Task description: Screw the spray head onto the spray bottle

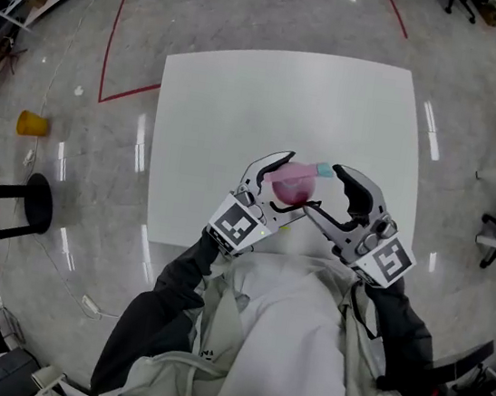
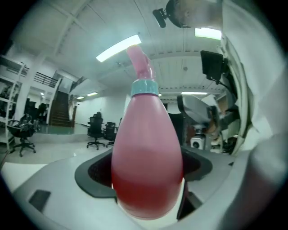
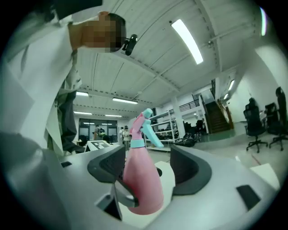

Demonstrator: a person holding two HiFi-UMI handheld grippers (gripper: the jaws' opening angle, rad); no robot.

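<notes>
Big open lab or office hall: glossy grey floor (image 1: 86, 243) with red tape lines (image 1: 112, 36), white worktable (image 1: 240, 127), rolling office chairs (image 2: 94, 131), metal shelving (image 3: 165, 128), staircase (image 3: 221, 116), strip lights (image 3: 188, 40) on high white ceiling (image 3: 148, 49).

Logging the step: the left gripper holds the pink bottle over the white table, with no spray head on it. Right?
No: the spray head sits on the pink bottle, as the right gripper view shows. The left gripper does hold it over the white table.
</notes>
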